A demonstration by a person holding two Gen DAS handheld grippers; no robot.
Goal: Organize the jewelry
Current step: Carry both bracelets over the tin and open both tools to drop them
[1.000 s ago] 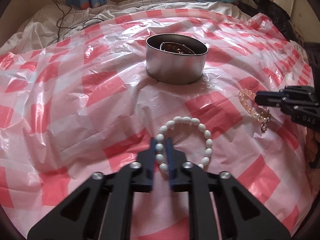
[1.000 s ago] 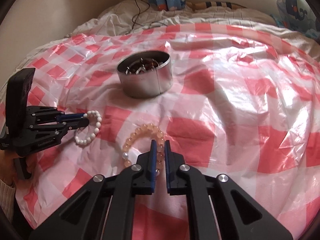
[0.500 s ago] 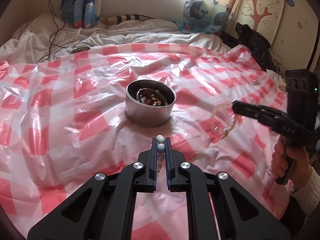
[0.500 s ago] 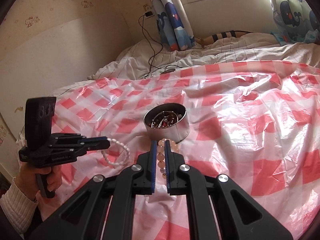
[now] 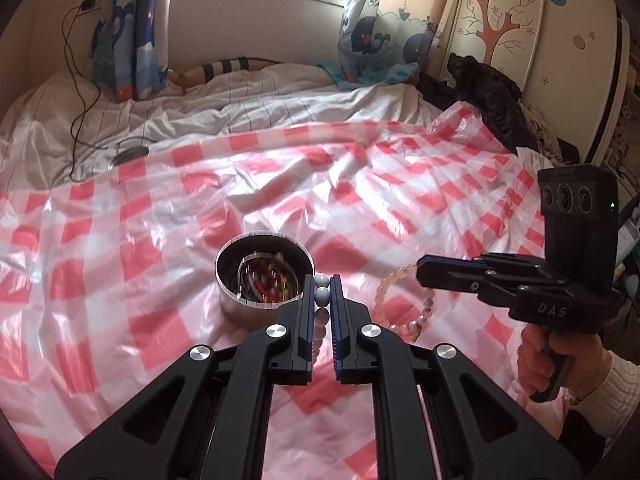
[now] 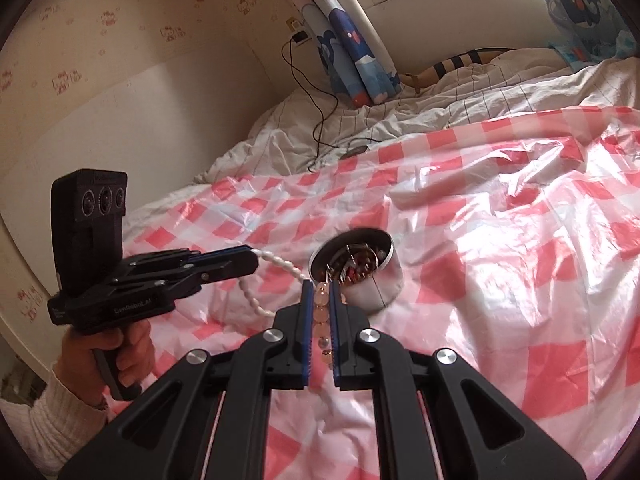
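Observation:
A round metal tin (image 5: 262,284) with jewelry inside stands on the red-and-white checked plastic sheet (image 5: 120,280); it also shows in the right wrist view (image 6: 360,268). My left gripper (image 5: 321,286) is shut on a white bead bracelet (image 5: 321,296), held in the air just right of the tin; its loop hangs below (image 6: 276,266). My right gripper (image 6: 321,292) is shut on a pink bead bracelet (image 6: 321,312), raised near the tin; it dangles in the left wrist view (image 5: 400,304).
The checked sheet covers a bed with white bedding (image 5: 240,104) behind. A black cable (image 5: 80,92) and a small round device (image 5: 128,156) lie at the back left. Dark clothing (image 5: 492,92) sits at the back right by a wardrobe.
Both grippers have lifted their bracelets off the sheet and risen higher. The tin now looks smaller and lies below and ahead of both grippers.

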